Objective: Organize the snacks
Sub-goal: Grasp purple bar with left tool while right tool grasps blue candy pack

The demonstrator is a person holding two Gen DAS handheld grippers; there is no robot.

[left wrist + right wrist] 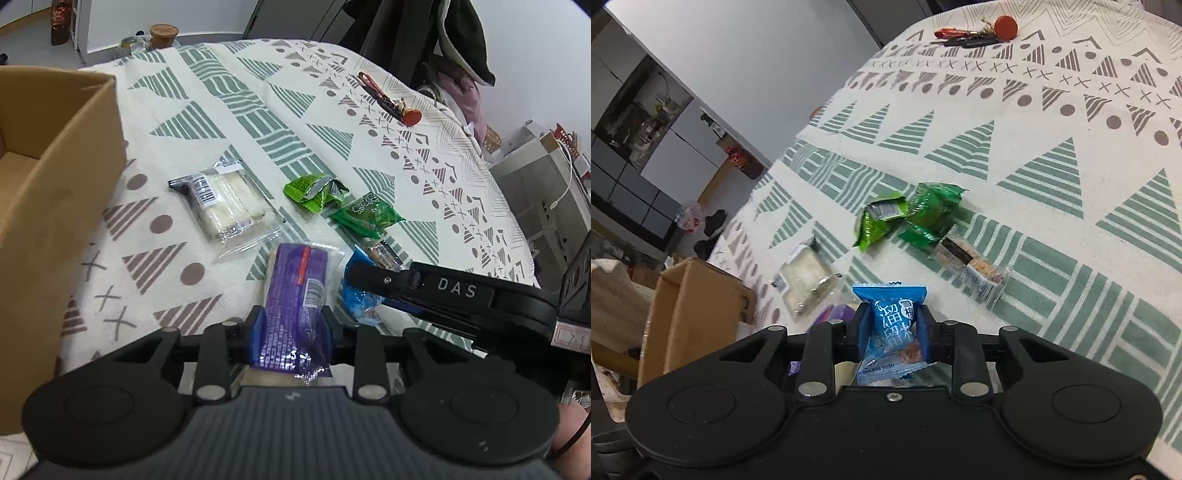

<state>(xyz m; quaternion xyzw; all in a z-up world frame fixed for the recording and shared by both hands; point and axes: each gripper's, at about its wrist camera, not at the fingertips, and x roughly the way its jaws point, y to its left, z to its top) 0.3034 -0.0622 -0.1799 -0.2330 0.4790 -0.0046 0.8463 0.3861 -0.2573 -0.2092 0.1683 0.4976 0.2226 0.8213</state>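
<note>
the left gripper pinches the purple packet; the right gripper pinches the blue packet. four snacks lie on the tabletop, none visibly in the cardboard box.

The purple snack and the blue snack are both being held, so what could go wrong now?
The left gripper pinches the purple snack near one end, so its long free end might sag or slip out. The right gripper squeezes the blue snack across its middle, which might crush it. Carrying either one to the cardboard box might bump the white snack pack.
</note>
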